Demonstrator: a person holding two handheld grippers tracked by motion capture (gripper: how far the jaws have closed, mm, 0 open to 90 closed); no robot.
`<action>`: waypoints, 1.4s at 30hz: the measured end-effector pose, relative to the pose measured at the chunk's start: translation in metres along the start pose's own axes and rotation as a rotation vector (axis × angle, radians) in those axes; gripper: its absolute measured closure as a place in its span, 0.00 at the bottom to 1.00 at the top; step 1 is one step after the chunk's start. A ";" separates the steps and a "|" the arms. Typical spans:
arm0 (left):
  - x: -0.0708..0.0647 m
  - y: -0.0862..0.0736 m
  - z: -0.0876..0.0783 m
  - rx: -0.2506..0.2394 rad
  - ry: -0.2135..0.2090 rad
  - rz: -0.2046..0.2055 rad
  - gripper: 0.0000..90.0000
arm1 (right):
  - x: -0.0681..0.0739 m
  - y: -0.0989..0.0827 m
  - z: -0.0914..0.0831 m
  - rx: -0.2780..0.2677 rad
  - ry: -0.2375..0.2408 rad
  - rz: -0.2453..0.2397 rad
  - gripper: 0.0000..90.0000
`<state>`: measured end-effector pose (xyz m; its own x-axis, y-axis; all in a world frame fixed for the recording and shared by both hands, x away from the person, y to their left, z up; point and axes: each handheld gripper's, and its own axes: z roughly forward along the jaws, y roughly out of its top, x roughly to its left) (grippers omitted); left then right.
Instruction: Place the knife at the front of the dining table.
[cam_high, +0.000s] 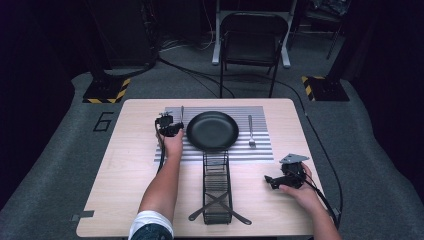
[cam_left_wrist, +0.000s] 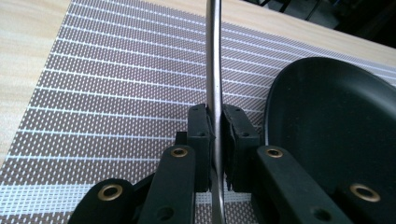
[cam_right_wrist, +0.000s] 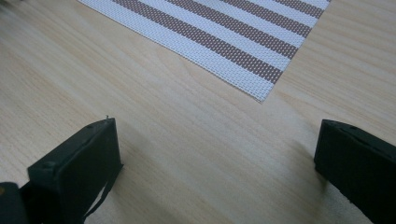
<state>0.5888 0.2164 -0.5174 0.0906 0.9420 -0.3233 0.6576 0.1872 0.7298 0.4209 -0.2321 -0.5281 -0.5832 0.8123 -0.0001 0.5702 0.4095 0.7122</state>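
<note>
A black round plate (cam_high: 212, 131) (cam_left_wrist: 336, 121) sits in the middle of a striped placemat (cam_high: 260, 150) (cam_left_wrist: 116, 93). Just left of the plate, my left gripper (cam_high: 170, 127) (cam_left_wrist: 215, 126) is shut on the shaft of a slim metal utensil (cam_high: 182, 113) (cam_left_wrist: 212, 56), which runs away from me low over the mat. I cannot tell what kind of utensil it is. A metal fork (cam_high: 251, 131) lies on the mat right of the plate. My right gripper (cam_high: 272, 181) (cam_right_wrist: 217, 154) rests open near the table's right front, nothing between its jaws, a mat corner (cam_right_wrist: 224, 32) ahead.
A black wire caddy (cam_high: 217, 185) stands lengthwise in front of the plate, with two dark utensils crossed at its near end (cam_high: 220, 206). The wooden table (cam_high: 130, 170) has bare wood on its left side. A folding chair (cam_high: 252, 37) stands beyond the far edge.
</note>
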 end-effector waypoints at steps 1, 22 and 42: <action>0.000 -0.001 0.001 0.002 0.004 -0.001 0.91 | 0.000 0.000 0.000 0.000 0.000 0.000 0.00; 0.003 -0.001 0.006 0.034 0.022 -0.013 0.91 | 0.000 0.000 0.000 0.000 0.000 0.000 0.00; 0.006 -0.001 0.005 0.025 0.016 -0.005 0.91 | 0.000 0.000 0.000 0.000 0.000 0.000 0.00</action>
<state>0.5923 0.2202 -0.5230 0.0756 0.9454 -0.3169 0.6767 0.1848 0.7127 0.4208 -0.2321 -0.5281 -0.5830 0.8124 0.0000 0.5705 0.4094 0.7120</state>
